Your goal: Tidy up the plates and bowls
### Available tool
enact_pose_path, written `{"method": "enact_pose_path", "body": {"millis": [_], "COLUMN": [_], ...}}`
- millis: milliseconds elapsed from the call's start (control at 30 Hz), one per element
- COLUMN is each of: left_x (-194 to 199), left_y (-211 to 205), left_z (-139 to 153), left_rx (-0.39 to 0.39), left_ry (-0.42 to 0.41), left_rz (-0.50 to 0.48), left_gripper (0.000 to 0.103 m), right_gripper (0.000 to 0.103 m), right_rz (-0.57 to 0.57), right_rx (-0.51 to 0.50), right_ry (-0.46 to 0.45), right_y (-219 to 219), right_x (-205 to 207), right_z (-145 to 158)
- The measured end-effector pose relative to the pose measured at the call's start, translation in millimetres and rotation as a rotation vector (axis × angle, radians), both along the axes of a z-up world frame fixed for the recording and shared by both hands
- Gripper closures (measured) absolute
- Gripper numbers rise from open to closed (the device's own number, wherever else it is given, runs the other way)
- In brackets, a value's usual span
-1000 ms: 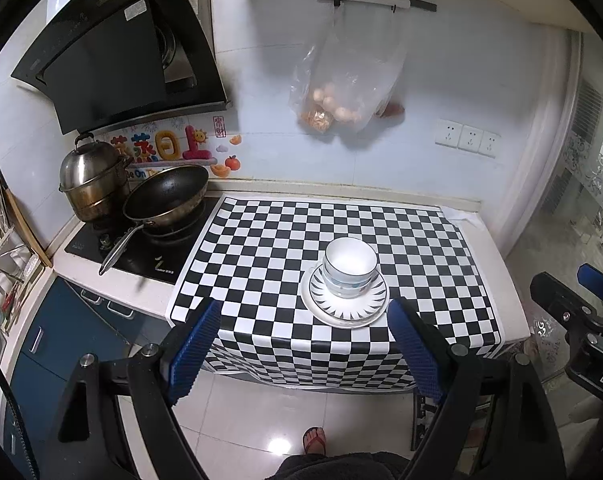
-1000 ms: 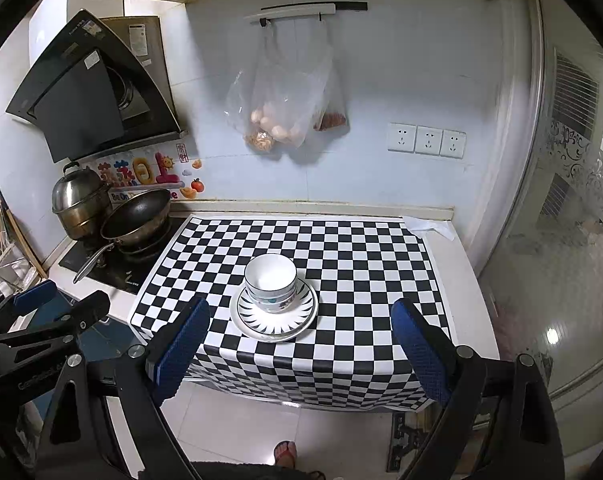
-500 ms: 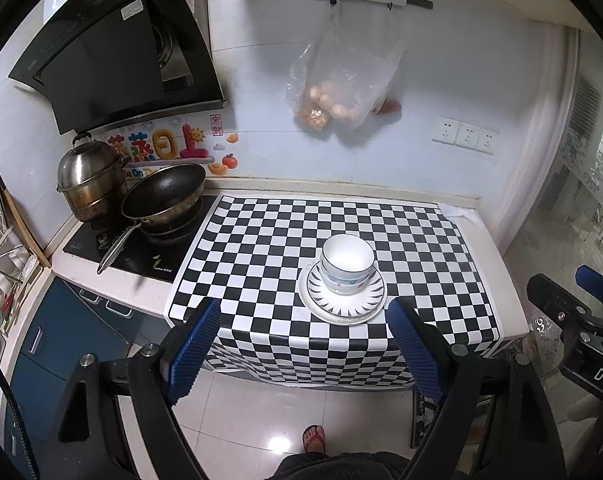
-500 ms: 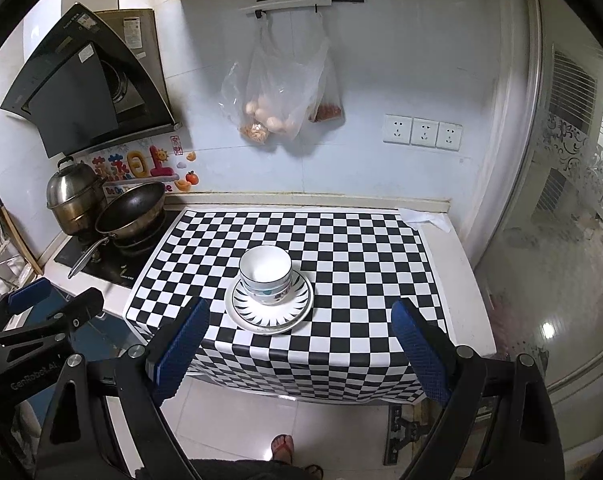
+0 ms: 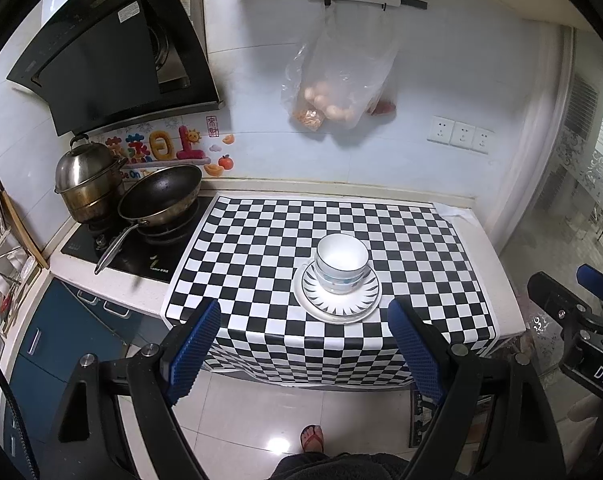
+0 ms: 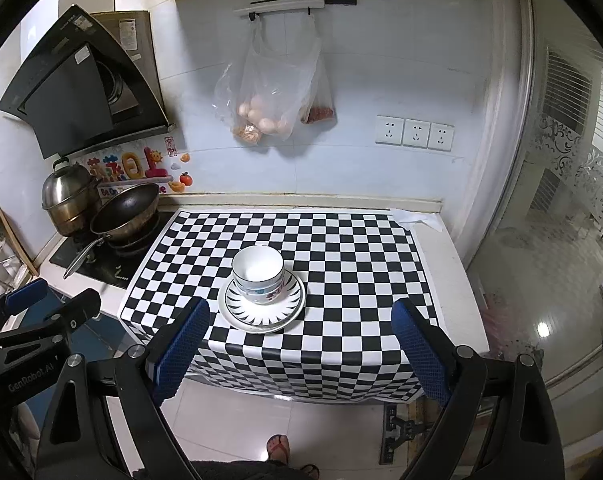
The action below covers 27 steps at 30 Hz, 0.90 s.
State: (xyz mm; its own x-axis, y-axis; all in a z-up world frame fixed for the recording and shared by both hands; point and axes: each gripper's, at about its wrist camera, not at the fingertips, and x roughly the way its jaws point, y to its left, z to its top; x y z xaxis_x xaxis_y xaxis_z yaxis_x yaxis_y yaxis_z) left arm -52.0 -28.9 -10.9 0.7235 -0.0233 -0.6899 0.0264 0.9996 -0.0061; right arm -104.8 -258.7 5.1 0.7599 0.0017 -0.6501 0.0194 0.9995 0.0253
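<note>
White bowls [image 5: 342, 262] are stacked upright on a white plate [image 5: 337, 306] with a black ray pattern, near the front of the checkered cloth [image 5: 261, 248]. The stack also shows in the right wrist view, bowls [image 6: 258, 272] on plate [image 6: 261, 312]. My left gripper [image 5: 303, 350] is open and empty, held in front of the counter, well short of the stack. My right gripper [image 6: 301, 352] is open and empty, likewise back from the counter. Each gripper shows in the other's view: right one [image 5: 573, 312], left one [image 6: 41, 312].
A black wok [image 5: 159, 196] and a steel pot [image 5: 87, 182] sit on the hob at the left. A range hood [image 5: 109, 52] hangs above them. A plastic bag of eggs [image 5: 333, 92] hangs on the wall. A glass door [image 6: 561, 220] stands at the right. A dish rack [image 5: 1, 272] is at far left.
Both grippers have drawn slightly back and up from the counter; the stack looks a little farther away. The bowls and plate have not moved. Both grippers stay open.
</note>
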Motion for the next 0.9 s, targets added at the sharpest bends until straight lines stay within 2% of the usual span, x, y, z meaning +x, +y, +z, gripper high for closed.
{"method": "enact_pose_path", "body": {"millis": [900], "left_x": [3.8], "left_y": [-7.2], "left_z": [6.5], "left_rx": [-0.010], "left_ry": [0.011], "left_rz": [-0.032], "left_gripper": [0.018], "right_gripper": [0.009], "right_rz": [-0.016], "right_rx": [-0.004], "right_ry": [-0.002], "right_y": [-6.5], "right_x": [-11.2], "right_z": [2.7]}}
